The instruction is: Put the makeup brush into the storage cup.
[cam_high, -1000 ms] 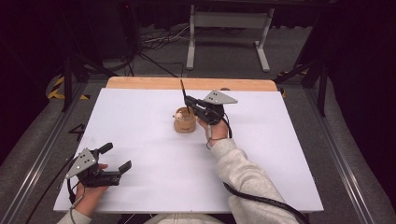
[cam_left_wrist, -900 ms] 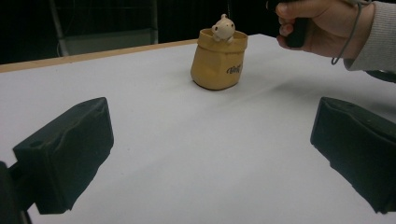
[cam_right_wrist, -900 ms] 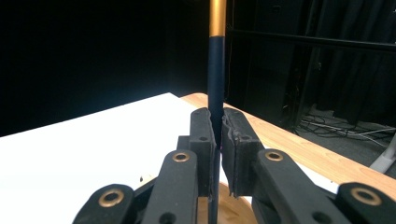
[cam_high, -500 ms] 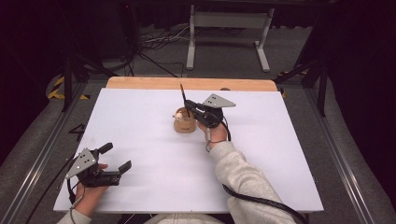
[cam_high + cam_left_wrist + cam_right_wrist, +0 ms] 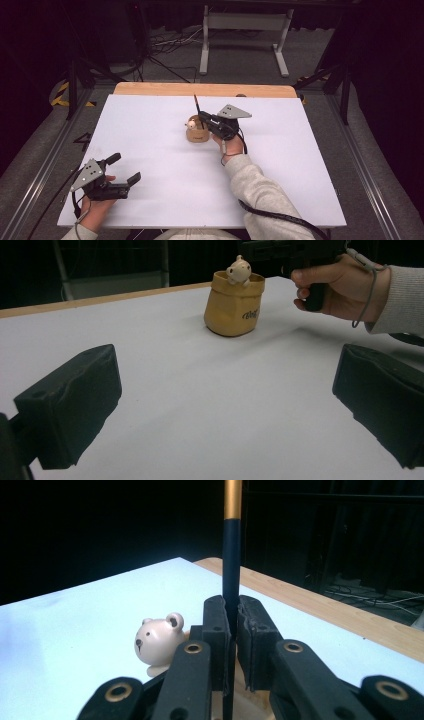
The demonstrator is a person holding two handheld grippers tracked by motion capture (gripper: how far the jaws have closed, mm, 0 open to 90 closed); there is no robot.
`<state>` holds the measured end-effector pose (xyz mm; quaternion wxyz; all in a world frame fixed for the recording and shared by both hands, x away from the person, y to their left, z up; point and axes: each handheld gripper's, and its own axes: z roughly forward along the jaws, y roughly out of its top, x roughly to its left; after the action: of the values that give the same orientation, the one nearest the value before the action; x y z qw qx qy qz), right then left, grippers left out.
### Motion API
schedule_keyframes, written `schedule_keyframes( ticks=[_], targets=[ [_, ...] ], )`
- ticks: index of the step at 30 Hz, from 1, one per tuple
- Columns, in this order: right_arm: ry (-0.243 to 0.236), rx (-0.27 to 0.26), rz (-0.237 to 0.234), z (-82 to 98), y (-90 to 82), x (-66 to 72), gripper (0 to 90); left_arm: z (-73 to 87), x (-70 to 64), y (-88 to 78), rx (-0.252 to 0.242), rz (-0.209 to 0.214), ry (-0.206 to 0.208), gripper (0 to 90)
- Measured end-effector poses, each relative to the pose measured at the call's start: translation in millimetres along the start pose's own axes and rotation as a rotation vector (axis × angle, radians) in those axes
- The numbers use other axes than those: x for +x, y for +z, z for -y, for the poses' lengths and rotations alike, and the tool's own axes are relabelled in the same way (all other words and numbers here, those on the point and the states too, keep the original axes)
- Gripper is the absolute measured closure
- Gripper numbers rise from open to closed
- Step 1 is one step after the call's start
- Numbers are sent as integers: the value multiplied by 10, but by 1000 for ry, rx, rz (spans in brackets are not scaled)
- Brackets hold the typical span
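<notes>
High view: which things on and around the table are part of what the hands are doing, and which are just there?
In use:
- pen, clamped in the right gripper
- tan holder with bear figure, just below the pen
- left gripper, open, waiting near the table's front edge

Just there:
- metal stand and floor cables behind the table

Dark script lettering is showing on the front of the tan pouch (image 5: 234, 305), too small and blurred to read.

A fixed camera looks down over the white table (image 5: 165, 150). Both gripper cameras sit low, each seeing the bear pot (image 5: 235, 302).
</notes>
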<state>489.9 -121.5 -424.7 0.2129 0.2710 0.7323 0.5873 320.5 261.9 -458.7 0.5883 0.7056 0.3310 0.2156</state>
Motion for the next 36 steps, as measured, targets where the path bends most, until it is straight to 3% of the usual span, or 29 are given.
schedule_keyframes(
  ticks=[11, 20, 28, 29, 31, 32, 34, 36],
  targets=[
    [14, 8, -7, 54, 1, 5, 821, 0, -1, 5, -1, 0, -3, 3],
    [11, -32, 5, -58, -77, 36, 672, 0, -4, 11, 4, 1, -3, 3],
    [14, -45, -1, -212, -175, 72, 478, 1, 0, 13, 1, 1, -3, 3],
    [17, -54, -1, -279, -239, 83, 411, 3, -3, 15, 5, 3, -2, 3],
    [16, -56, -2, -298, -261, 85, 390, 5, -5, 16, 6, 3, -2, 3],
    [6, -59, -12, -351, -326, 87, 323, 5, -5, 16, 6, 3, -3, 3],
    [7, -61, -18, -365, -347, 87, 293, 3, -2, 15, 5, 3, -4, 3],
    [6, -52, -39, -408, -444, 78, 181, 0, -4, 22, 5, 3, -6, 3]
  ],
)
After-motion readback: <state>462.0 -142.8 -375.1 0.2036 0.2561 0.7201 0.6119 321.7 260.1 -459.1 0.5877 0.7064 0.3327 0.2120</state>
